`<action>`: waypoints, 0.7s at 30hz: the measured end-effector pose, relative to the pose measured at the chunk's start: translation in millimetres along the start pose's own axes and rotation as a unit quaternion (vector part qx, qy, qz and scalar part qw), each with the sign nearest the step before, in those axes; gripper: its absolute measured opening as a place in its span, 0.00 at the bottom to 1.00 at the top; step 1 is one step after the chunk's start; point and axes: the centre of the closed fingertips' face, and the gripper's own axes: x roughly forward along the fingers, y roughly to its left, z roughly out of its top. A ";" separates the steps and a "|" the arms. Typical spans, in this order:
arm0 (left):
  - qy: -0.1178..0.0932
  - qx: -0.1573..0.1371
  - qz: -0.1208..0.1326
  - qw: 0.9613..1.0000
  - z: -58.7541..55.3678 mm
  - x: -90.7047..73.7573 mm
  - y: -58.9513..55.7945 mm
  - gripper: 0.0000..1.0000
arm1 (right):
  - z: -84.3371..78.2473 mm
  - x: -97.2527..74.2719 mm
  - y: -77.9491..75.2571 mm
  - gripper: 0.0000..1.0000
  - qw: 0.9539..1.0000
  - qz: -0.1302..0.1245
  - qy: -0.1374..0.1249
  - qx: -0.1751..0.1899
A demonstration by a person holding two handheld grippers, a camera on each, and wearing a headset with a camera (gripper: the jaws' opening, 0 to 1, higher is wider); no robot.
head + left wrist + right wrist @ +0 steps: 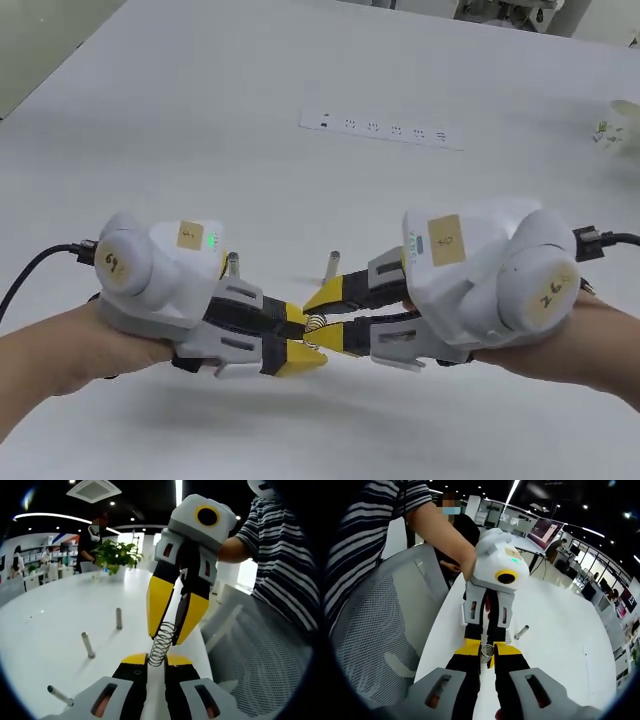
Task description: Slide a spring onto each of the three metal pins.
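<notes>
- While you are looking down in the head view, you are holding the spring [315, 323] between the left gripper [296, 337] and the right gripper [338, 315], just above the table [200, 150] near its front edge. Its long axis is running roughly level from one gripper to the other. A pin [233, 263] and a second pin [333, 262] are standing just behind.
- In the left gripper view, your own jaws are pinching the spring's near end, and the right gripper's jaws seem to be nipping its far end.
- In the right gripper view, the spring is sitting right by the table's front edge, with a mesh chair [380, 645] just past it. If one grip is slackening while the coil is bowed, you are risking it flicking over that edge.
</notes>
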 end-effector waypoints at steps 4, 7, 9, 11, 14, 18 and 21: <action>0.004 -0.004 0.002 1.000 -1.8 -0.5 -0.6 0.08 | 1.4 -0.3 -1.1 0.07 1.000 -0.003 -0.001 -0.003; 0.007 -0.002 0.008 1.000 -3.0 -1.5 0.7 0.12 | 0.8 -0.4 -1.8 0.07 1.000 -0.003 0.002 -0.005; 0.005 -0.003 0.012 1.000 -2.0 -3.1 2.2 0.12 | 0.4 -0.2 -1.9 0.07 1.000 -0.003 0.004 -0.006; 0.002 -0.006 0.015 1.000 -0.9 -4.7 3.5 0.14 | 0.3 -0.2 -2.6 0.07 1.000 -0.004 0.004 -0.006; -0.001 -0.007 0.021 1.000 -0.3 -7.8 5.8 0.17 | -0.6 -0.2 -3.9 0.07 1.000 -0.007 0.005 -0.006; -0.003 -0.012 0.025 1.000 -1.4 -11.9 7.0 0.19 | -1.5 -1.4 -7.2 0.07 1.000 -0.012 0.005 -0.004; -0.005 -0.015 0.030 0.999 -3.0 -15.2 7.8 0.21 | -3.3 -2.6 -9.7 0.07 1.000 -0.016 0.005 -0.002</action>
